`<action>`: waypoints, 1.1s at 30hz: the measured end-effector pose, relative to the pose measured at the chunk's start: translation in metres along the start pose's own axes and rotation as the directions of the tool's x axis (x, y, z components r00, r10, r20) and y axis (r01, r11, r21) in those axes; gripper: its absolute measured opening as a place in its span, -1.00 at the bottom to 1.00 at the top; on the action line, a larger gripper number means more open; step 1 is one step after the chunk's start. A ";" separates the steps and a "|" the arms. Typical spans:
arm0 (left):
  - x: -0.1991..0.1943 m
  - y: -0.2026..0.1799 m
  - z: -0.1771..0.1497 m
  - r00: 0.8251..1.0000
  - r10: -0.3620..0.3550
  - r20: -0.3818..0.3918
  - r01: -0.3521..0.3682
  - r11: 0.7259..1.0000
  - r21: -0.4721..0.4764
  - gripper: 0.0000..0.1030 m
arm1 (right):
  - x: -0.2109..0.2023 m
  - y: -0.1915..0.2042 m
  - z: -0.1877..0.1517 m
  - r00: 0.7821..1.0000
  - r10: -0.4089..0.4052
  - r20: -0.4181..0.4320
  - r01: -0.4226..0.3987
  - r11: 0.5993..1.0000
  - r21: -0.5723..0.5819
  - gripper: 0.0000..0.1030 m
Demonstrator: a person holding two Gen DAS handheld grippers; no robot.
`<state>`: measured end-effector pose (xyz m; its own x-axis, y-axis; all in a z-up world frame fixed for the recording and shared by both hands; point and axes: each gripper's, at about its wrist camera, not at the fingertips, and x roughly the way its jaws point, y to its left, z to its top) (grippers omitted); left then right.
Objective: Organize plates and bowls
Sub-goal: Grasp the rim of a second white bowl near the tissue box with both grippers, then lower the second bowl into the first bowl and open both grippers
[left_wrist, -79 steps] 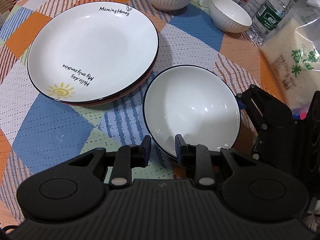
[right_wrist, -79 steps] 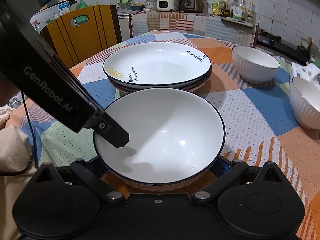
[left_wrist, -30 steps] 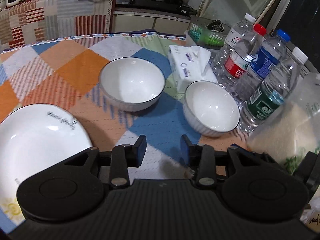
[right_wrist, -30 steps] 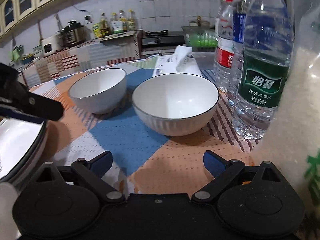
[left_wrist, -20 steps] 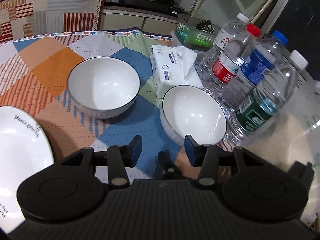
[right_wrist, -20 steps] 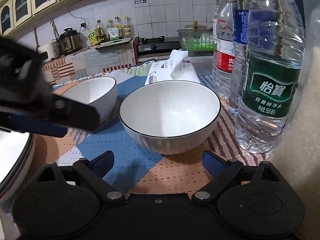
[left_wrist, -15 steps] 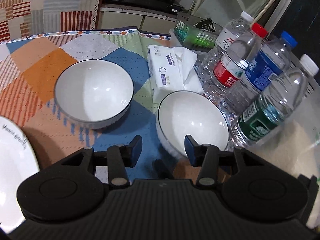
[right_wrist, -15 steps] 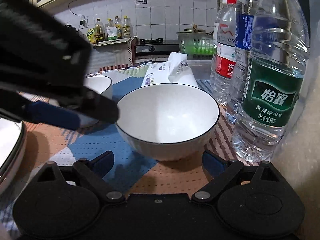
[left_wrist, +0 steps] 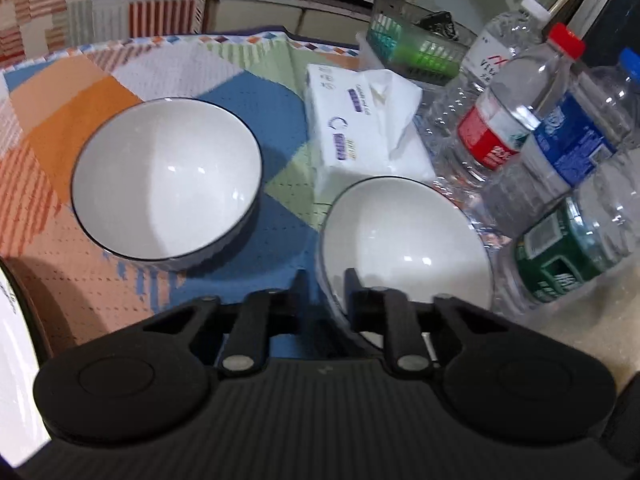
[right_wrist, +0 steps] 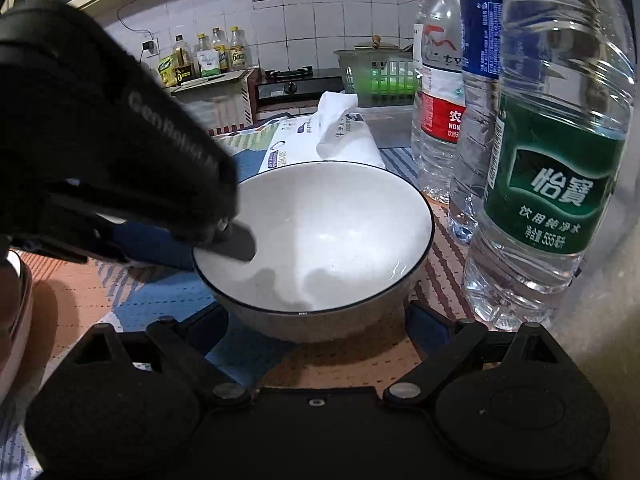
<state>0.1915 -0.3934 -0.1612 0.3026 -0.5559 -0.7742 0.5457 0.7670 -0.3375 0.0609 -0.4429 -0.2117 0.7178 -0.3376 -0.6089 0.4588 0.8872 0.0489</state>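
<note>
Gripping bowl (left_wrist: 404,236) rim, seemingly

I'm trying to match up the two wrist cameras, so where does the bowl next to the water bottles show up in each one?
Left wrist view: the bowl sits low, right of centre, its near rim between the left gripper fingers.
Right wrist view: the same bowl fills the centre, with the left gripper reaching in over its left rim.
Shared landmark: the green-label bottle, just right of the bowl in both.
</note>
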 end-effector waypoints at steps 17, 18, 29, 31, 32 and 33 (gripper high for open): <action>-0.034 0.018 0.002 0.991 0.016 -0.134 -0.016 1.000 0.006 -0.77 | -0.016 0.015 -0.005 0.991 0.130 0.011 -0.124 0.968 -0.218 0.99; -0.038 0.019 0.002 0.991 0.015 -0.134 -0.014 1.000 0.004 -0.77 | -0.017 0.015 -0.004 0.990 0.141 0.007 -0.137 0.967 -0.217 0.99; -0.123 0.025 -0.010 0.993 -0.021 -0.116 0.021 1.000 -0.001 -0.73 | -0.078 0.037 0.010 0.978 0.208 0.032 -0.190 0.938 -0.289 1.00; -0.139 0.030 -0.012 0.990 -0.022 -0.138 0.020 1.000 -0.020 -0.73 | -0.090 0.043 0.012 0.973 0.229 0.036 -0.205 0.922 -0.328 1.00; -0.147 0.032 -0.014 0.989 -0.022 -0.145 0.019 1.000 -0.022 -0.72 | -0.098 0.046 0.012 0.969 0.243 0.037 -0.215 0.911 -0.351 1.00; -0.154 0.033 -0.016 0.988 -0.022 -0.150 0.019 1.000 -0.021 -0.72 | -0.106 0.049 0.012 0.966 0.257 0.036 -0.226 0.902 -0.367 1.00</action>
<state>0.1498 -0.2772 -0.0617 0.1700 -0.5179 -0.8384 0.5348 0.7631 -0.3629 0.0140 -0.3678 -0.1353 0.8301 -0.1098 -0.5468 0.0593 0.9923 -0.1091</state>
